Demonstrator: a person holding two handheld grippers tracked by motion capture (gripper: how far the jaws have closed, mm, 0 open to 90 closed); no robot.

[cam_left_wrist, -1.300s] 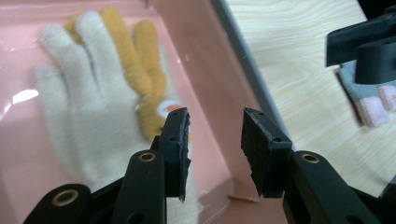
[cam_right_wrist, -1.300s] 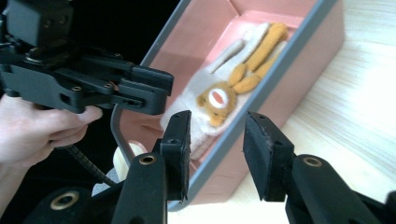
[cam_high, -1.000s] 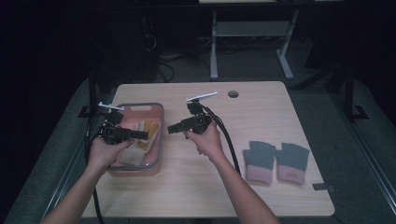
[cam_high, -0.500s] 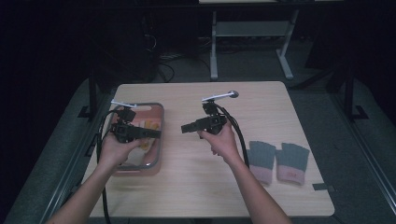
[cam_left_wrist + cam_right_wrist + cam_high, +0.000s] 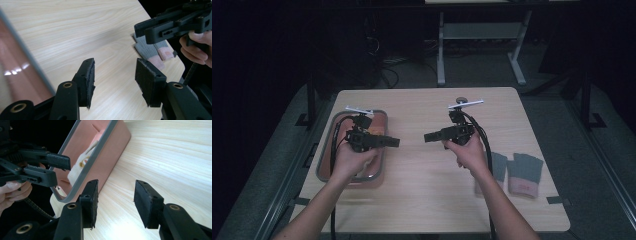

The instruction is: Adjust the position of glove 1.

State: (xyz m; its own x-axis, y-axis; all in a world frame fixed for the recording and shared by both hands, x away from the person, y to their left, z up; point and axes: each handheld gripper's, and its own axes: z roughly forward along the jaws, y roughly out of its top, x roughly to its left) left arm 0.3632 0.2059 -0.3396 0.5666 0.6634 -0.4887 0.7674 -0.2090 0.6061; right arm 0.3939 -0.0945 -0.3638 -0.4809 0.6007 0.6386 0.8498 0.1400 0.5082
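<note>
My left gripper [image 5: 395, 142] hovers open and empty over the right rim of a pink tray with a grey rim [image 5: 324, 161]. It points right, toward my right gripper [image 5: 428, 136], which is also open and empty and points left above the bare table middle. In the left gripper view my left gripper [image 5: 115, 75] stands open over the wood, with the right gripper [image 5: 172, 25] at the upper right. In the right gripper view my right gripper [image 5: 115, 195] is open, facing the tray [image 5: 100, 147] and the left gripper [image 5: 47, 167]. A white item [image 5: 80, 162] lies in the tray.
Two grey gloves with pink cuffs [image 5: 524, 172] lie side by side near the table's right front corner, also seen as gloves [image 5: 152, 50] in the left gripper view. A small dark round object [image 5: 460, 100] sits near the far edge. The light wood table [image 5: 422, 200] ends in dark floor all around.
Both grippers have shifted to the right. The left one has come from over the tray's middle to its right rim. The right one has moved out over the table's centre.
</note>
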